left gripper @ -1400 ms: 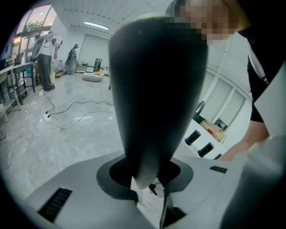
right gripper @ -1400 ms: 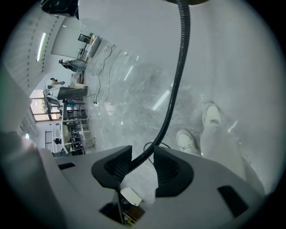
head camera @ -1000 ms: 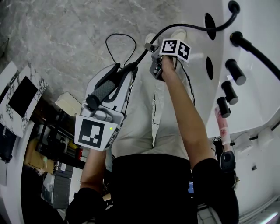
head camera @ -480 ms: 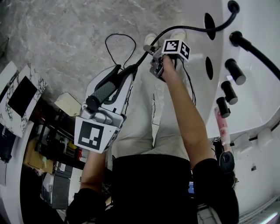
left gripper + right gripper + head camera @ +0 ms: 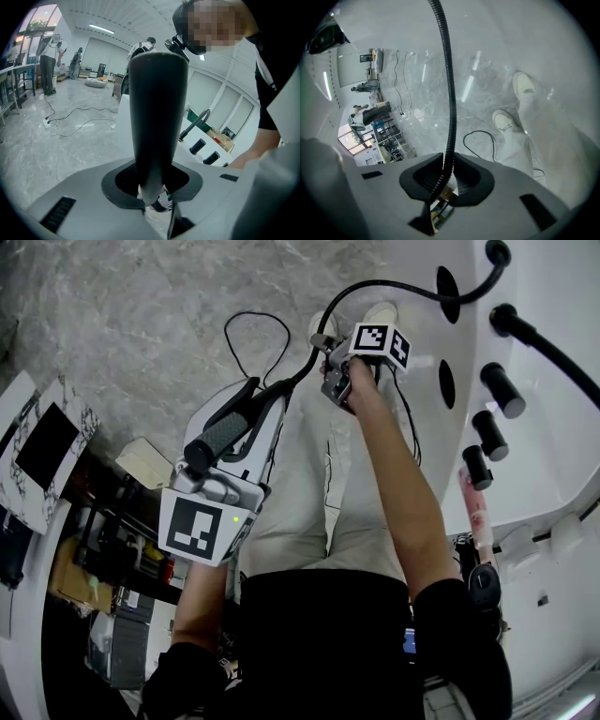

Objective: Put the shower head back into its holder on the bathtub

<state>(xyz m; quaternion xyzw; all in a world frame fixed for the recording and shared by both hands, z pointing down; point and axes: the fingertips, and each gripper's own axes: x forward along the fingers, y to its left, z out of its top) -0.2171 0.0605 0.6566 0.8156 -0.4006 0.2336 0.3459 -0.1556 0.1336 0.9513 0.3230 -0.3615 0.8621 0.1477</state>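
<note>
**Desk:** What does this one show?

**Operator:** My left tool (image 5: 255, 397) is clamped on the dark handle of the shower head (image 5: 225, 432). I hold it out over the floor (image 5: 141, 315), well apart from the bathtub (image 5: 562, 474). My right tool (image 5: 334, 382) is nearer the bathtub's rim. Its jaws have just been closing, and the ribbed black hose (image 5: 449, 84) is pinched between them.

**Desk:** Why two grips for one thing?

**Operator:** As I read it, the hose is the nuisance. It arcs from the right tool to a fitting (image 5: 499, 253) at the far end of the bathtub's rim. Left slack, it could drag or kink as the head travels. So one tool steers the head and the other minds the hose.

**Desk:** And the holder?

**Operator:** Two dark oval openings (image 5: 447, 383) sit in the bathtub's rim, beside the knobs (image 5: 502, 390) and the spout (image 5: 548, 338). I take one of them for the holder, but I can't say which. Nothing is seated in either yet.

**Desk:** What does the next move ask of you?

**Operator:** The handle lies along my left tool with its hose end toward the right tool. I judge it must swing across to the bathtub and tilt to meet the opening, while the right tool feeds the hose back without tugging.
</note>
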